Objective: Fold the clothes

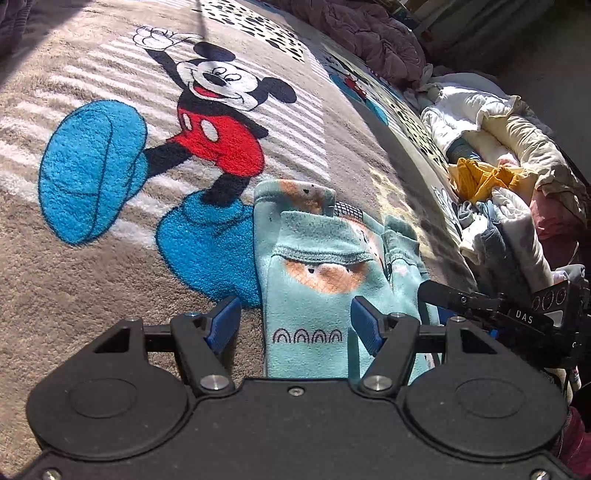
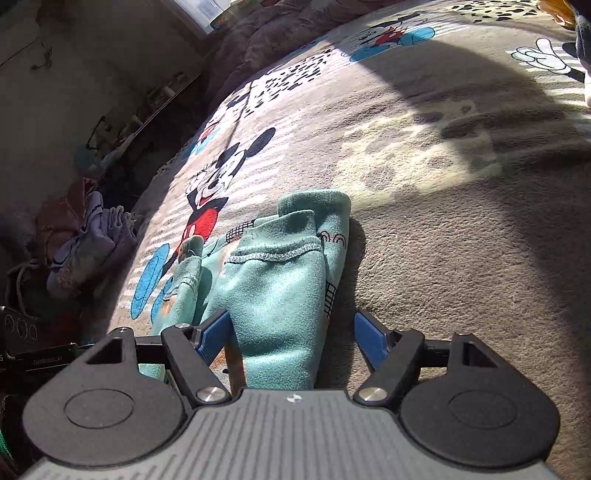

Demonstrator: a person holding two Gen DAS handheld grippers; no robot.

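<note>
A small teal garment with bear and rainbow prints lies folded in layers on a Mickey Mouse blanket. My left gripper is open, its blue-padded fingers either side of the garment's near end. In the right wrist view the same garment lies on the blanket. My right gripper is open, straddling the garment's near right edge. The right gripper's body shows at the right of the left wrist view.
A heap of unfolded clothes, white, cream and yellow, lies along the blanket's right edge. A purple quilt is bunched at the far end. More clothes lie on the floor at left in the right wrist view.
</note>
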